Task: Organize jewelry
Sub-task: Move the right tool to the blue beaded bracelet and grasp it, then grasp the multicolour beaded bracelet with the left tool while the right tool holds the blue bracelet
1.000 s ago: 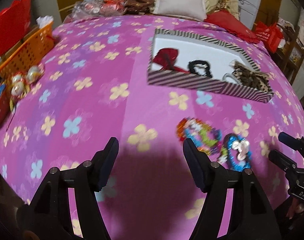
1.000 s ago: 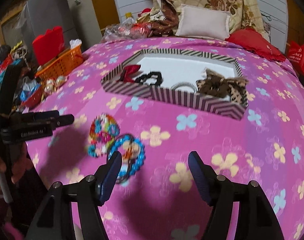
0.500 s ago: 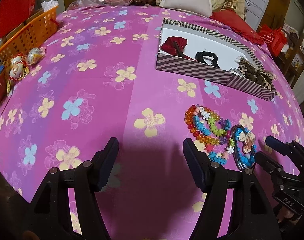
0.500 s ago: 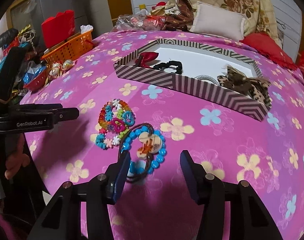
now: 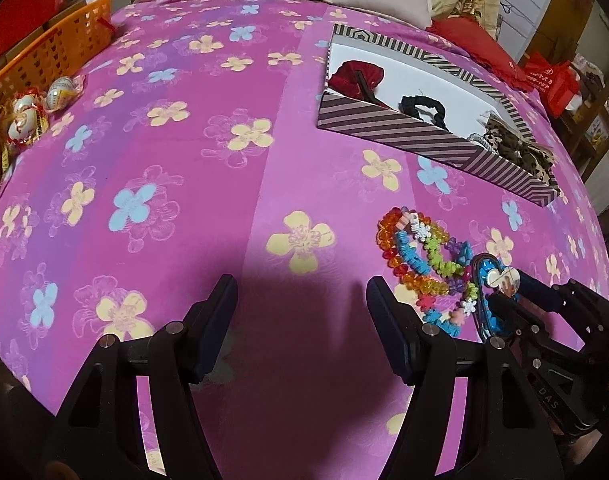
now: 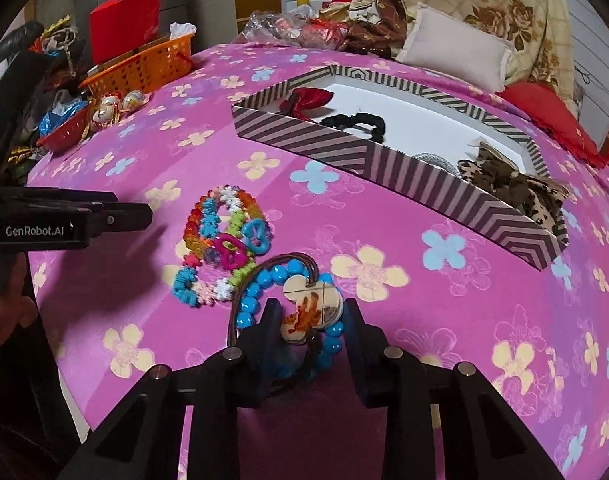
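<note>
- Right gripper: jaws have just been closing, now narrow, straddling the blue bead bracelet at its cream mouse-head charm. Both pads sit right against the charm and beads; a firm pinch cannot be confirmed. Bracelet lies flat on the bed.
- Left gripper: jaws wide apart, nothing between them, hovering over bare pink floral bedspread near the bed's near edge.
- Blue bead bracelet lies close to the near edge, touching the pile of multicoloured bead bracelets just beyond it, on the left gripper's side.
- Striped shallow box sits further in, toward the head of the bed, well apart from the bracelets. Inside: red fabric piece, black scrunchie, a silvery item partly hidden by the wall, leopard-print bow.
- Orange basket at the far left edge of the bed, with wrapped ornaments beside it.
- Cream pillow at the head of the bed.
- A person's fingers show on the left gripper's handle.
</note>
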The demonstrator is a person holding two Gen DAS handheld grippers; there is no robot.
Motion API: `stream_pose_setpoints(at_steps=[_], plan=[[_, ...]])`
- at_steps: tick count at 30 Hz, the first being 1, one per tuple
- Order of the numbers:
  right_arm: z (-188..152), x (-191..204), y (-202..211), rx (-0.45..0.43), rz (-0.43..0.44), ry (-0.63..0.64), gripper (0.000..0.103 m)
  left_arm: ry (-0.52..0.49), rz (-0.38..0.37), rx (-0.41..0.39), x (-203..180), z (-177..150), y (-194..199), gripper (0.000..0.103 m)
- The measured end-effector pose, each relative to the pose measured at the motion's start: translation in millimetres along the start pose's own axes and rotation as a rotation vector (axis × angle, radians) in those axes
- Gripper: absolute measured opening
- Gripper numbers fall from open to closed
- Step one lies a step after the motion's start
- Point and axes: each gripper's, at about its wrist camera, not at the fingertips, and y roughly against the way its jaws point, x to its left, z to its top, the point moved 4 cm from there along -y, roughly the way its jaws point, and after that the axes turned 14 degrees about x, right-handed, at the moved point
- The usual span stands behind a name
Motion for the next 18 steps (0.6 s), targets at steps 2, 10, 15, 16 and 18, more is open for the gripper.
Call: stream_pose_setpoints(at_steps=[2, 10, 15, 16, 18], plan=[[-3.6, -4.9, 1.6, 0.003, -0.005, -0.006, 0.022, -0.006, -0.011, 0.002, -3.7, 2.1, -1.4, 0.067], [-15.4, -30.8, 7.8, 0.003, 0.052, -0.070, 0.022, -0.046, -0.063, -0.008, -26.8, 8.2, -1.3, 0.067], [-15.3, -32.0, 8.5, -0.008, 0.073, -0.080, 0.025, -0.154, -0.072, -0.026, -49.6, 5.2, 2.6, 0.067], [-14.5, -31.2, 8.1, -0.010, 0.069, -0.079, 0.036, -0.179, -0.070, -0.026, -54.9, 4.5, 2.2, 0.067], [-14.6, -31.0, 9.1, -0.021, 0.064, -0.082, 0.046, -0.217, -0.071, -0.021, -62.3, 3.8, 0.3, 0.067]])
